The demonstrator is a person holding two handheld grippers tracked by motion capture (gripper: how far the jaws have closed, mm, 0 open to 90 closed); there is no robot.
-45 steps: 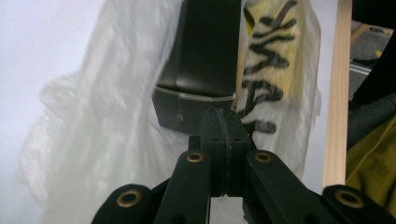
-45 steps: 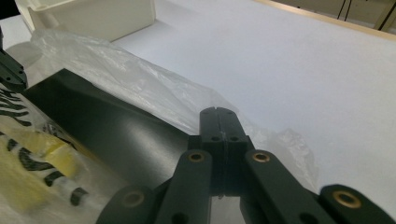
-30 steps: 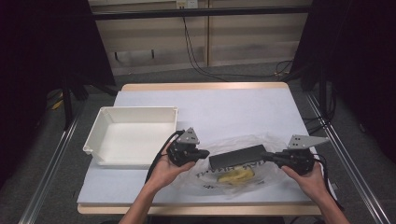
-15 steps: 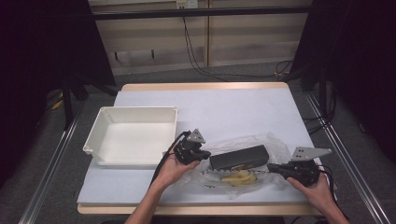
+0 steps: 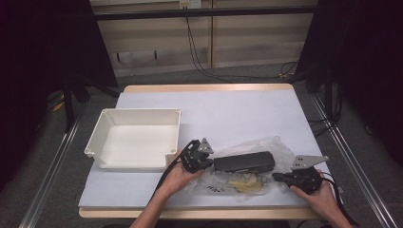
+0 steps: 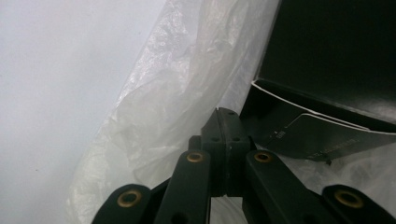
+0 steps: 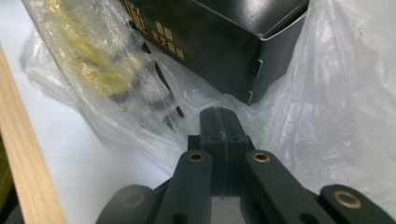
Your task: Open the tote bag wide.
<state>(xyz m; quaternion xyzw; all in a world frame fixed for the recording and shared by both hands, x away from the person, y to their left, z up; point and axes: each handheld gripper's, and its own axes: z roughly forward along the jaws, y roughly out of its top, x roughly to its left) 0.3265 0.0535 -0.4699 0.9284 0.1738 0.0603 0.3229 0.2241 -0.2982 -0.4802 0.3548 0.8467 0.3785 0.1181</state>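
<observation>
Clear plastic bag (image 5: 247,168) lying on the tabletop (image 5: 237,114) near its front edge, right of the white tray (image 5: 135,137), with a long black box (image 5: 244,162) and something yellowish (image 5: 244,184) inside. Left gripper (image 5: 202,161) at the bag's left end, jaws pressed together in the left gripper view, seemingly pinching film (image 6: 187,93) beside the box's open flap (image 6: 322,135), though whether film really sits between them cannot be told. Right gripper (image 5: 280,177) at the bag's right end, jaws likewise closed (image 7: 219,126) against crumpled plastic just below the box corner (image 7: 261,70). Likely step: spreading the bag mouth to free the box. Best done by pulling the two ends apart gently and evenly, lifting little, pinching film only and not cardboard. Risk: thin plastic tearing or slipping out if tugged hard.
</observation>
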